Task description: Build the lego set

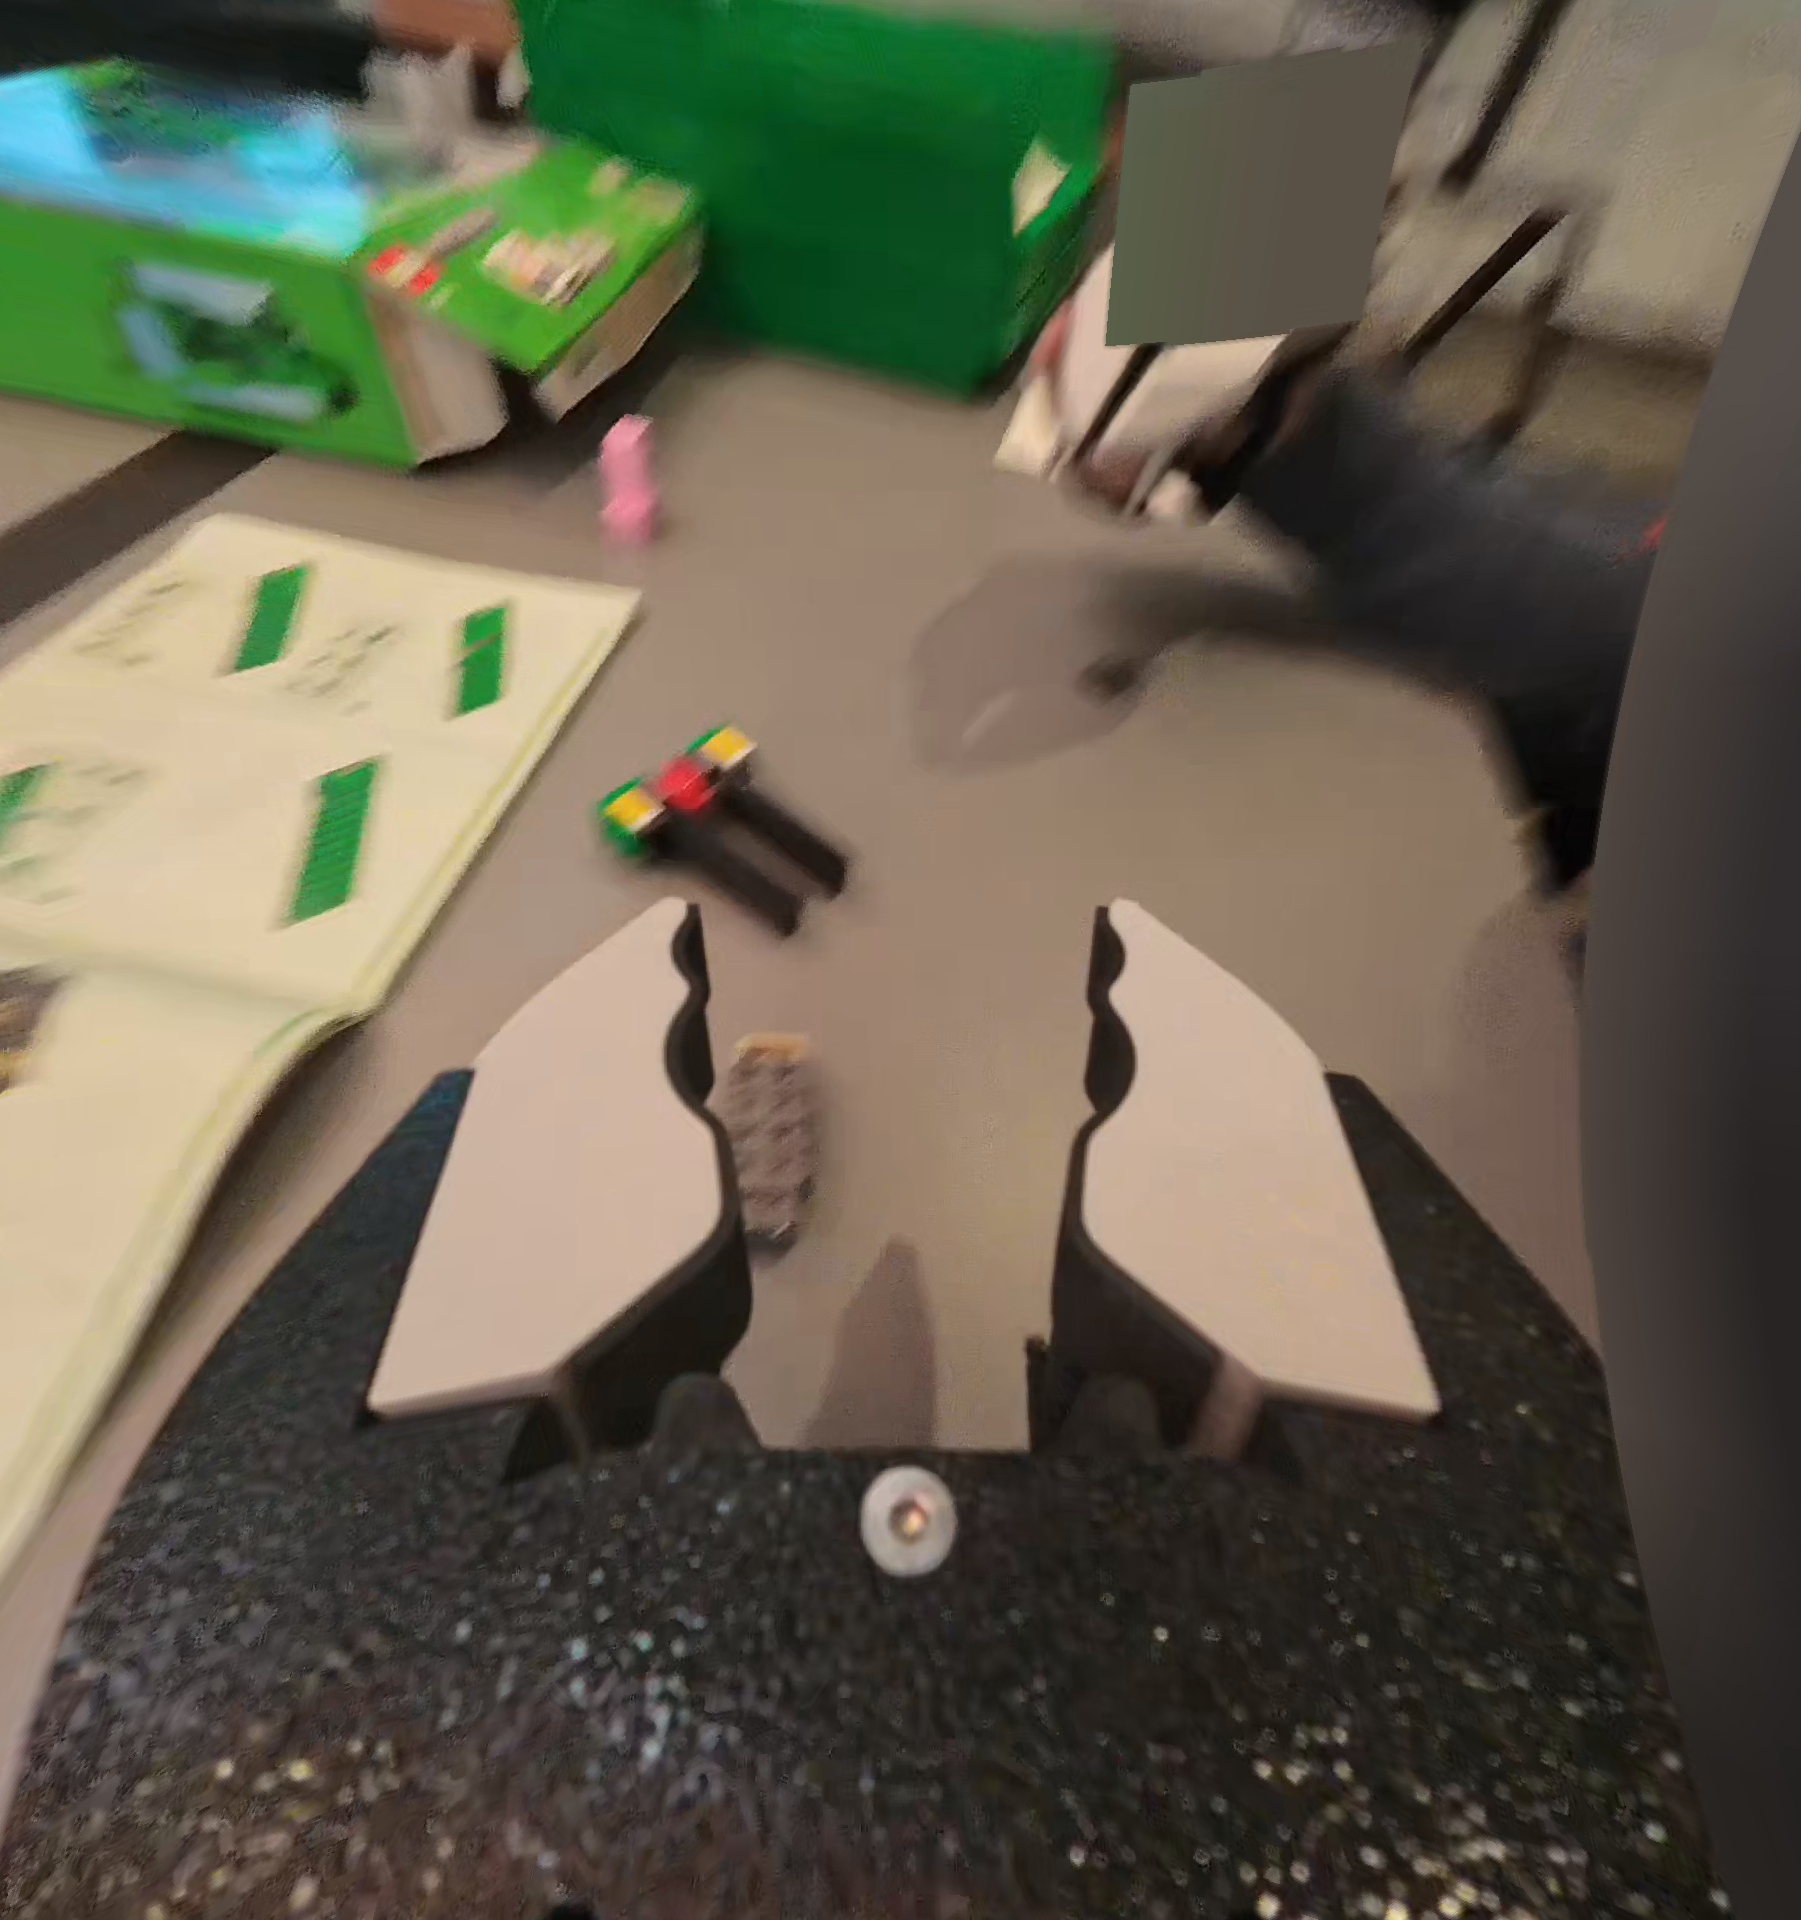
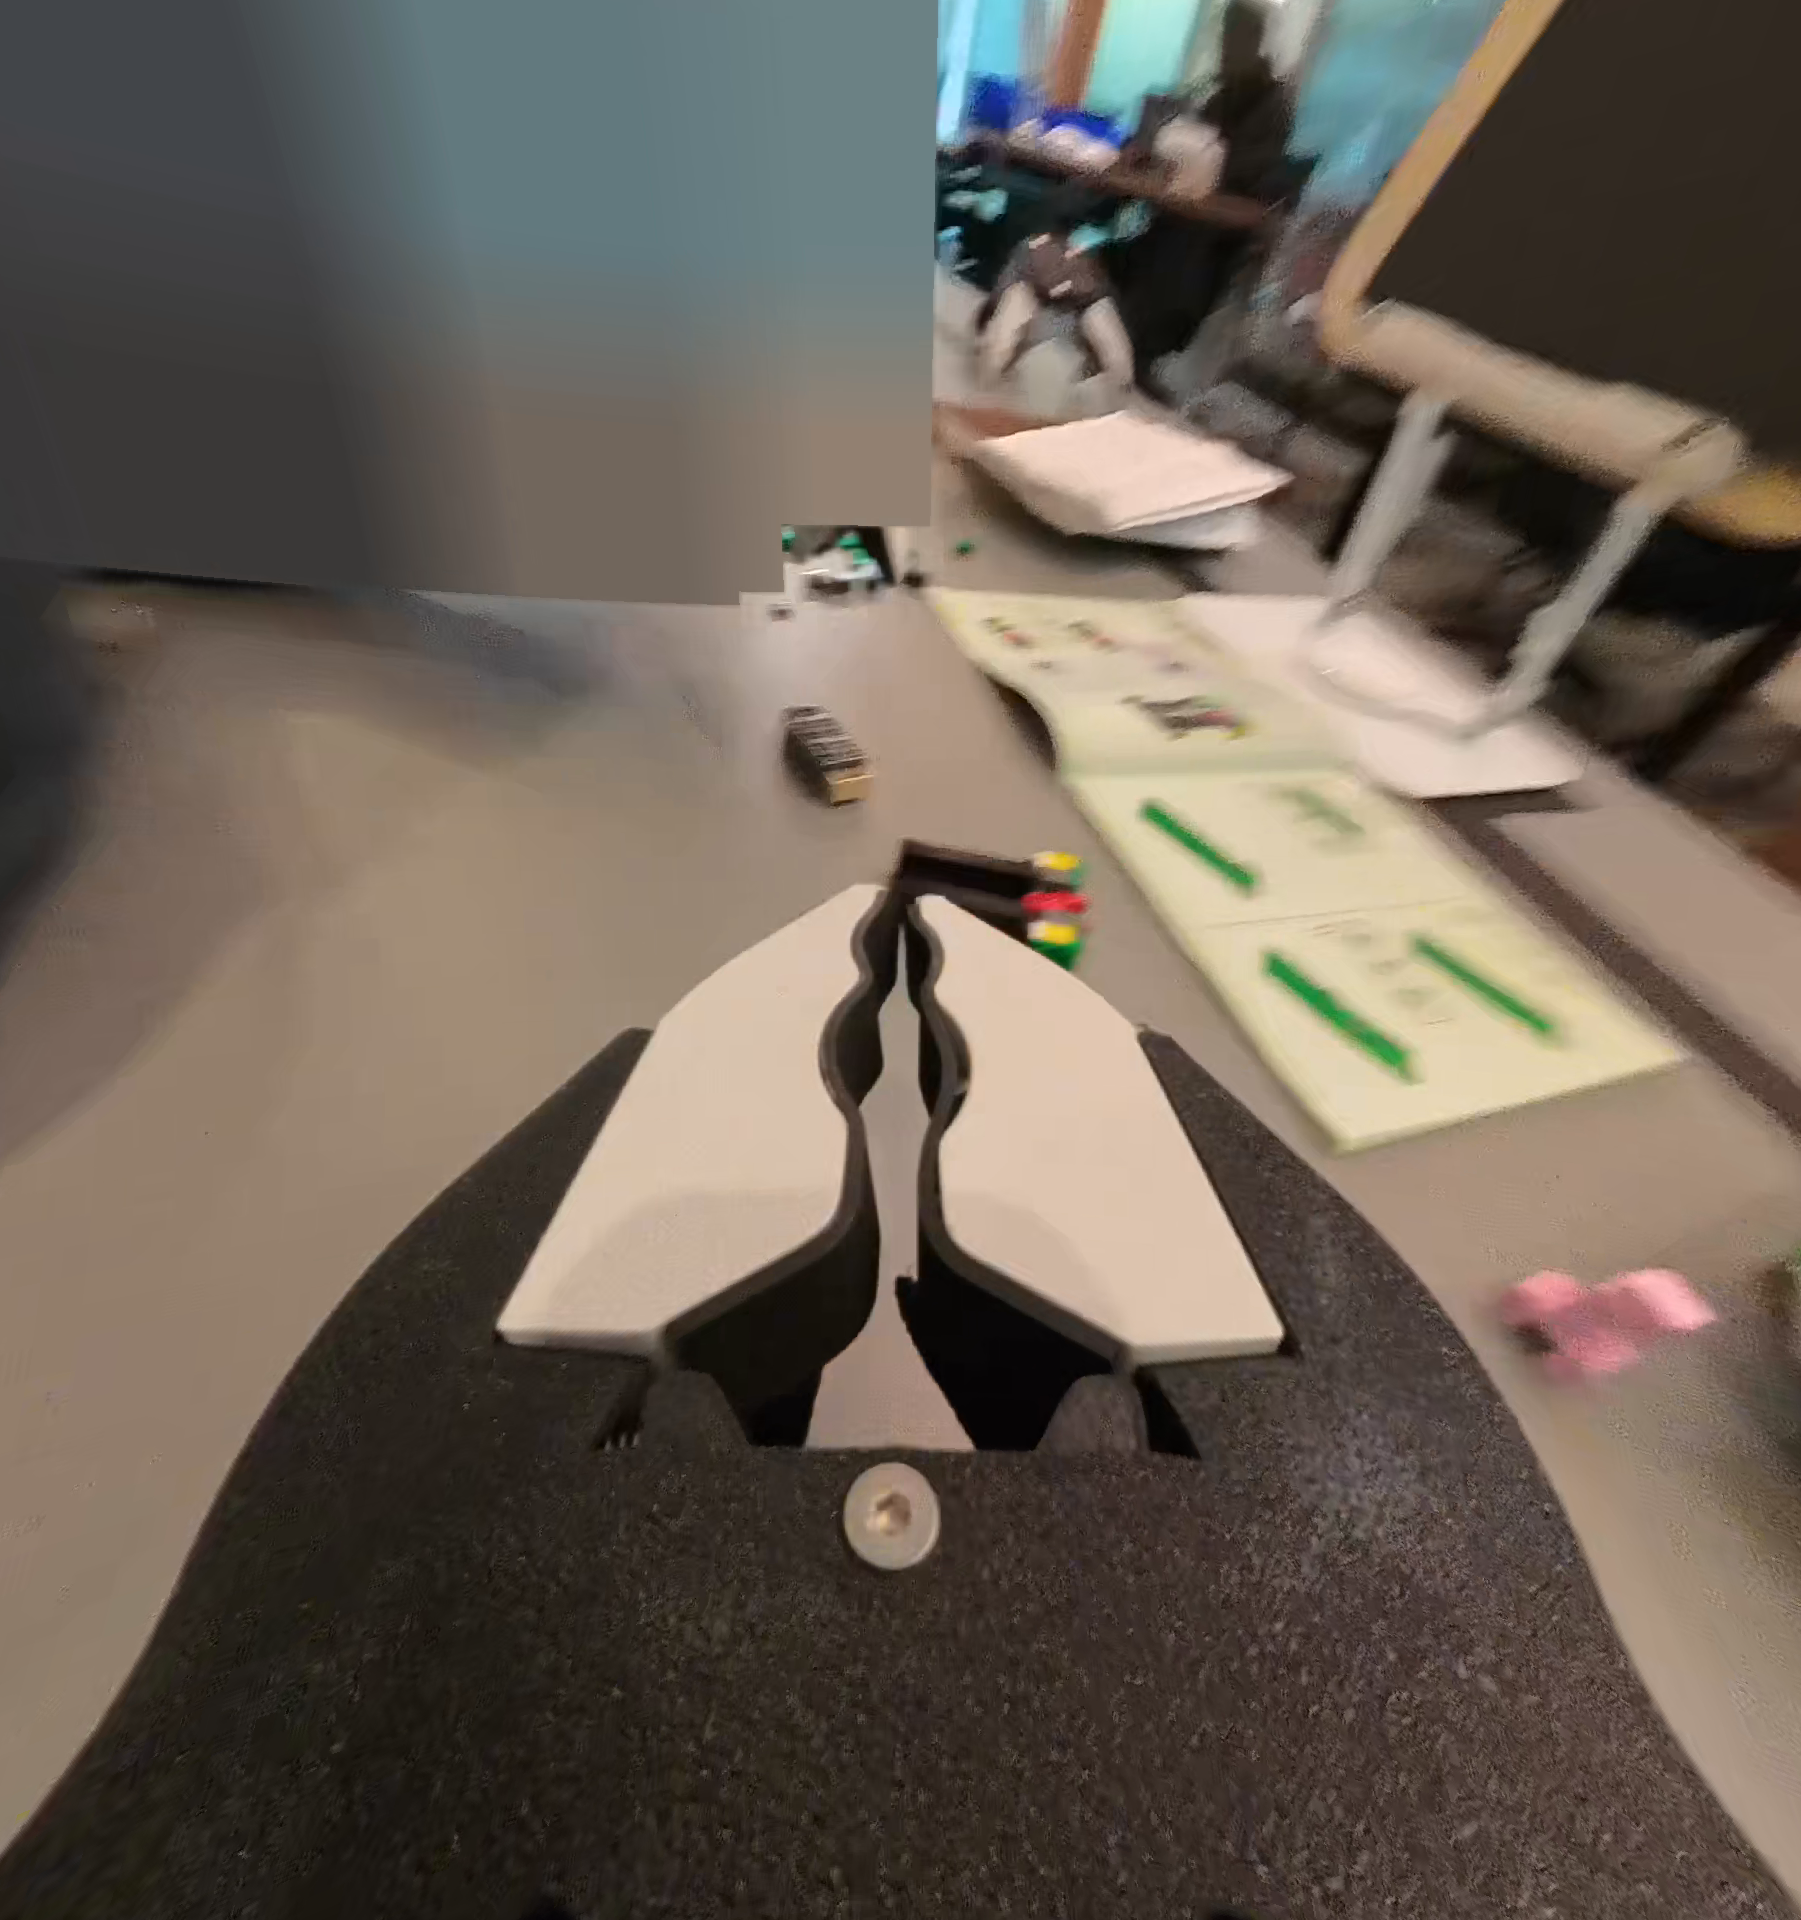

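Observation:
My left gripper [image 1: 896, 920] is open wide above the grey table [image 1: 979, 831]. A dark striped brick with a tan end [image 1: 771, 1138] lies on the table between its fingers, close to the left finger, and is not gripped. A small assembly of two black bars with green, yellow and red bricks [image 1: 714, 821] lies just beyond the left fingertip. My right gripper [image 2: 901, 909] is shut, with that assembly [image 2: 989, 888] on the table just past its tips. The dark brick [image 2: 823, 753] lies farther off in the right wrist view. The right gripper shows as a grey blur [image 1: 1021, 665] in the left wrist view, apart from the assembly.
An open instruction booklet [image 1: 200, 779] [image 2: 1343, 935] lies beside the assembly. A pink figure [image 1: 626, 483] [image 2: 1602, 1320] stands on the table. A green set box [image 1: 283, 281] and a green bag [image 1: 823, 187] are at the back. A dark sleeve [image 1: 1447, 623] reaches in.

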{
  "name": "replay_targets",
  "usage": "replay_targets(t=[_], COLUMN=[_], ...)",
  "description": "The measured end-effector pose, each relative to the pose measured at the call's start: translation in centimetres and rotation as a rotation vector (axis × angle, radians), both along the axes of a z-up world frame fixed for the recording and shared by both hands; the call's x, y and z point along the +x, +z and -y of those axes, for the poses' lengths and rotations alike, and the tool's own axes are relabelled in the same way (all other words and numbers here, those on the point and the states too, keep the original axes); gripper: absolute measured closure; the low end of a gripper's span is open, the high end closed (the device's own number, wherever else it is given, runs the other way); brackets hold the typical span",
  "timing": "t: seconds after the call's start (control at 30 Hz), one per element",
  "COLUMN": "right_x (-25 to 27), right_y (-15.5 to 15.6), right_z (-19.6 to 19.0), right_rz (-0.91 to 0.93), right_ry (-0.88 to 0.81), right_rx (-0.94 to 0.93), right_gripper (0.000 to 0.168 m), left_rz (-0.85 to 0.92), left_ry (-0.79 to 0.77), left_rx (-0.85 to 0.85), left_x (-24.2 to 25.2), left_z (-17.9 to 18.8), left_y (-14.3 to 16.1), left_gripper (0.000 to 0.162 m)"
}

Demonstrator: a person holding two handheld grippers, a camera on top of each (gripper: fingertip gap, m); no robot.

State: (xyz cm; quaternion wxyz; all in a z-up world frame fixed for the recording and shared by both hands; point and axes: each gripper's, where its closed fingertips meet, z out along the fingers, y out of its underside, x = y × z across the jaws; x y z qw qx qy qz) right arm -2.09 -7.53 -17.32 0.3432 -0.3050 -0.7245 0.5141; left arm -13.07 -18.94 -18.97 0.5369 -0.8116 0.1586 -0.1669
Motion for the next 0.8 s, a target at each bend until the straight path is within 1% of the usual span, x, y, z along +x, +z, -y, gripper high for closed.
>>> replay_targets(t=[0.03,0.07,0.1,0.13,0.2,0.27,0.33,0.4,0.43,0.57,0.63,0.7,0.8], right_x=[0.6,1.1,1.2,1.2,1.4,1.7,1.8,1.9,1.9,2.8,3.7,4.8,6.1], right_y=[-0.2,-0.6,-1.2,-2.0,-3.3,-4.4,-5.0,-5.4,-5.5,-5.7,-6.1,-6.5,-7.4], right_z=[0.2,0.1,-0.5,-1.3,-2.5,-2.4,-1.9,-1.8,-1.7,-2.1,-2.3,-2.2,-1.5], right_rz=[0.057,0.103,0.132,0.144,0.156,0.18,0.178,0.175,0.169,0.166,0.206,0.262,0.338], right_ry=[0.044,0.052,0.008,-0.05,-0.141,-0.159,-0.156,-0.17,-0.179,-0.221,-0.247,-0.276,-0.304], right_rx=[-0.035,-0.035,0.007,0.078,0.196,0.212,0.198,0.223,0.229,0.176,0.115,0.07,0.045], right_gripper=[0.166,0.162,0.157,0.153,0.15,0.148,0.147,0.146,0.146,0.147,0.149,0.15,0.152], left_rz=[0.093,0.129,0.117,0.07,-0.052,-0.125,-0.106,-0.052,-0.054,-0.237,-0.301,-0.312,-0.27], left_ry=[-0.03,-0.038,-0.03,-0.011,0.047,0.101,0.138,0.175,0.191,0.258,0.273,0.281,0.3], left_rx=[0.033,0.054,0.066,0.077,0.146,0.265,0.413,0.54,0.578,0.641,0.666,0.679,0.686], left_x=[0.8,1.1,1.2,1.1,0.9,1.1,1.7,2.2,2.4,2.4,2.5,2.5,2.0], left_z=[0.0,-0.3,-0.6,-1.1,-2.0,-2.6,-2.8,-2.7,-2.7,-2.7,-2.7,-2.6,-2.3], left_y=[0.9,1.1,0.9,0.5,0.1,1.0,2.9,4.4,4.6,3.9,4.0,4.2,4.4], left_gripper=[0.092,0.092,0.092,0.093,0.098,0.109,0.116,0.115,0.114,0.116,0.118,0.119,0.119])
